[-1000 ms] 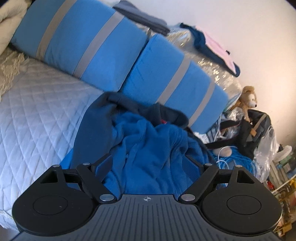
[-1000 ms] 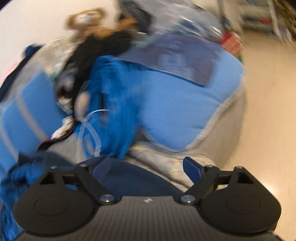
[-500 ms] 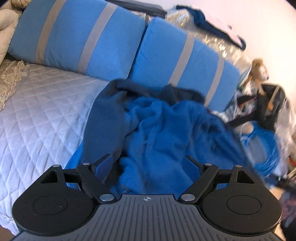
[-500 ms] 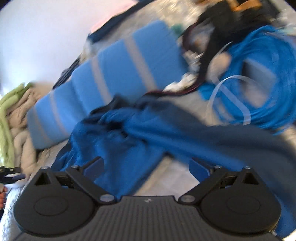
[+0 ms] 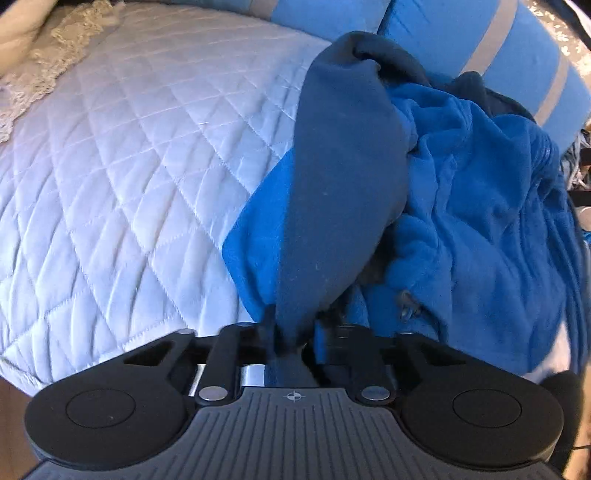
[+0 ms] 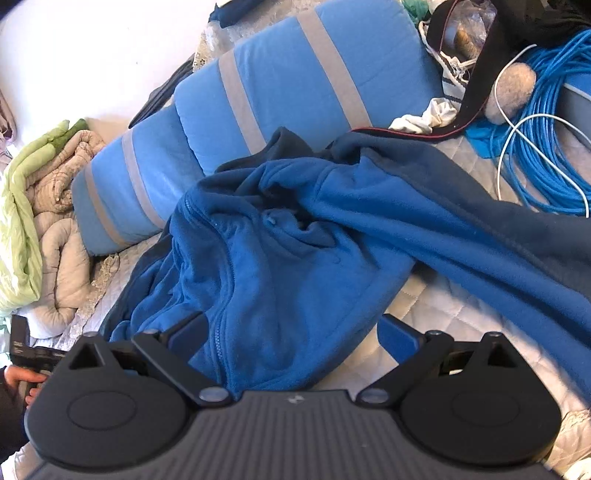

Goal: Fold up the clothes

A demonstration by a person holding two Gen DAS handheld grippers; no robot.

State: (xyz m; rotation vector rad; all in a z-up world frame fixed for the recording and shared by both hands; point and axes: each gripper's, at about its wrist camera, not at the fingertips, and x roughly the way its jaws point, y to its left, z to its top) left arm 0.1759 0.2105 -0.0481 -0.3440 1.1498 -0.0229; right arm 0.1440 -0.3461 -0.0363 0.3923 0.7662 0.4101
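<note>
A white quilted bed [image 5: 129,155] carries a crumpled blue fleece jacket [image 6: 280,258], striped blue pillows [image 6: 295,85] along its far edge, and coiled blue cable [image 6: 543,147].

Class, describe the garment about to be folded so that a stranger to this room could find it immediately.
On the white quilted bedspread, in front of the two blue pillows with grey stripes, lies a crumpled blue fleece jacket. Unlike the coiled blue cable nearby, it is fuzzy, zippered and dark navy outside.

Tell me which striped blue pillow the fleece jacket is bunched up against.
The right-hand striped pillow in the left wrist view: the fleece jacket piles against its front, while the other pillow sits clear, further left.
</note>
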